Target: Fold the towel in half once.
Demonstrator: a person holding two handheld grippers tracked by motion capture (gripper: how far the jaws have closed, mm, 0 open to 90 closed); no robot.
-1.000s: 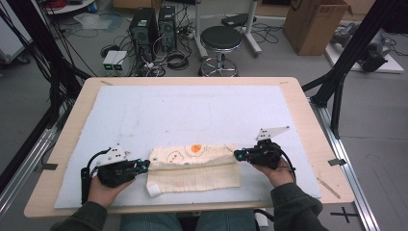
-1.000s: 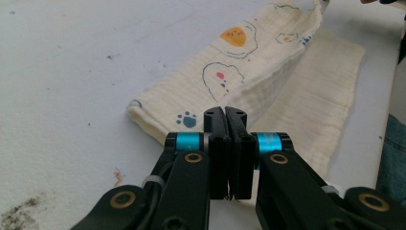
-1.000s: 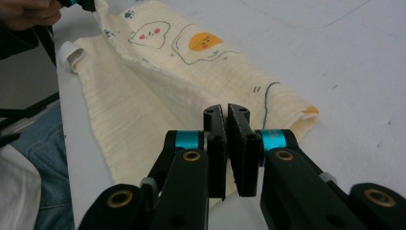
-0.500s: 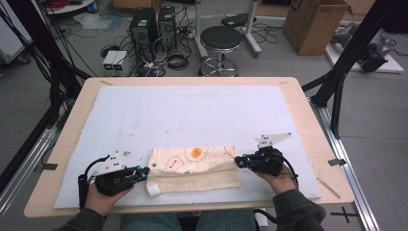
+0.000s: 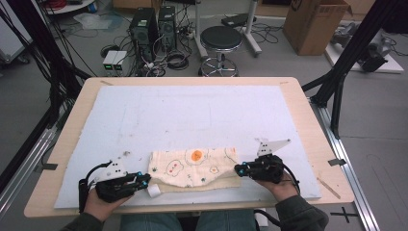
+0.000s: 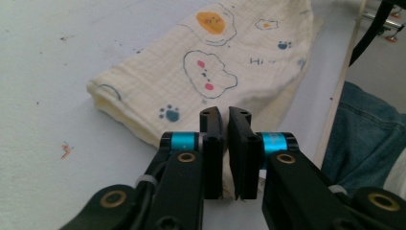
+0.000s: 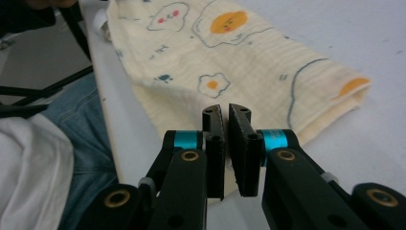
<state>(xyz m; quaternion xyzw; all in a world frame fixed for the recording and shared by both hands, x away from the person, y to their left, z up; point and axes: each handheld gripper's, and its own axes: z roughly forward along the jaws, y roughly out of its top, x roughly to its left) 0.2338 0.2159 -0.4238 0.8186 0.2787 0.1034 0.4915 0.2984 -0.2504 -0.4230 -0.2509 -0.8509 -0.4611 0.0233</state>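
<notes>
A cream cloth (image 5: 195, 168) printed with fried eggs and clouds lies folded near the table's front edge. My left gripper (image 5: 146, 179) sits at its left end, pointing right. In the left gripper view the jaws have just been opening; the left gripper (image 6: 225, 112) shows a thin gap with nothing in it, its tips just over the cloth (image 6: 206, 67). My right gripper (image 5: 238, 168) is at the cloth's right end, pointing left. In the right gripper view the right gripper (image 7: 225, 110) is likewise barely parted and empty above the cloth (image 7: 239, 62).
A pale blue mat (image 5: 192, 115) covers most of the wooden table (image 5: 312, 125). A small white roll (image 5: 154, 190) lies by the cloth's front left corner. The person's jeans (image 6: 364, 129) are just past the front edge. A stool and computer boxes stand beyond the table.
Both grippers came a little nearer the front edge, drawing the patterned layer down over the plain lower layer. The left jaws now show a slight gap.
</notes>
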